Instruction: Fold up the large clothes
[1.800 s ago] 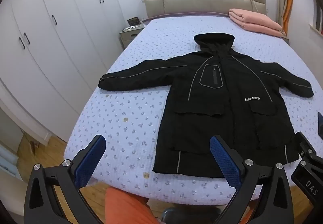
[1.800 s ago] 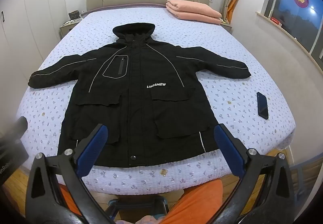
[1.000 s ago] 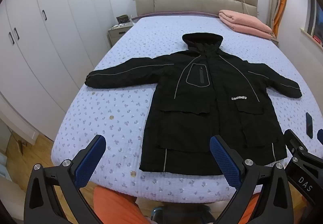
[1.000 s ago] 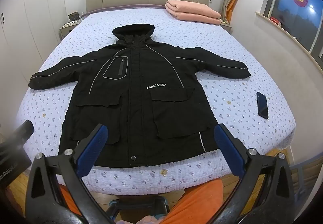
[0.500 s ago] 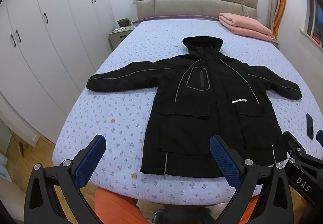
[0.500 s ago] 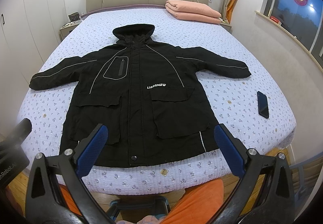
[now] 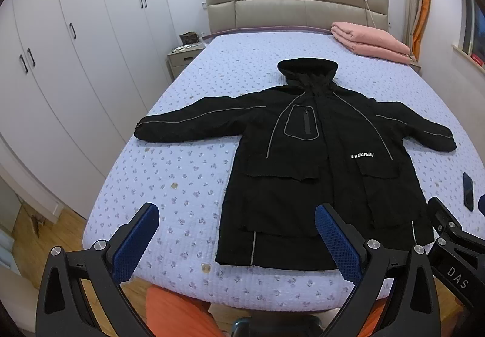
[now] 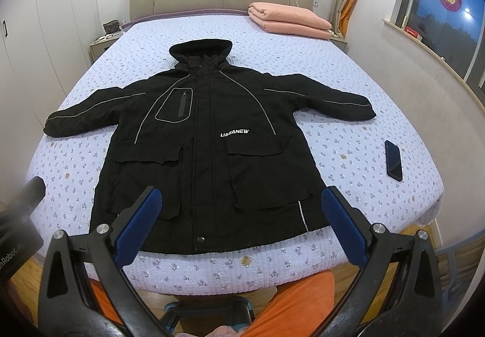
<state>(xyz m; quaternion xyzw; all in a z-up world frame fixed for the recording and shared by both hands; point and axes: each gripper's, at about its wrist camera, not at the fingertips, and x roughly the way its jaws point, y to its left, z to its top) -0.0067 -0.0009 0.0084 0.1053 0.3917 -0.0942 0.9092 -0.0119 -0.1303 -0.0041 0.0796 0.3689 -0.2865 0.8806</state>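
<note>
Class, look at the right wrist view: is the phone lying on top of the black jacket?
No, the phone lies on the bedspread, apart from the black jacket.

A black hooded jacket (image 7: 318, 161) is lying spread flat on the lilac floral quilted bed (image 7: 182, 185); the left gripper (image 7: 236, 234), jaws wide, is hovering near its hem.

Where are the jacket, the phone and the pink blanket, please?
jacket (image 8: 212, 155), right wrist view, chest below the logo.
phone (image 8: 393, 160), right wrist view, middle of its screen.
pink blanket (image 8: 291, 20), right wrist view, top fold.
</note>
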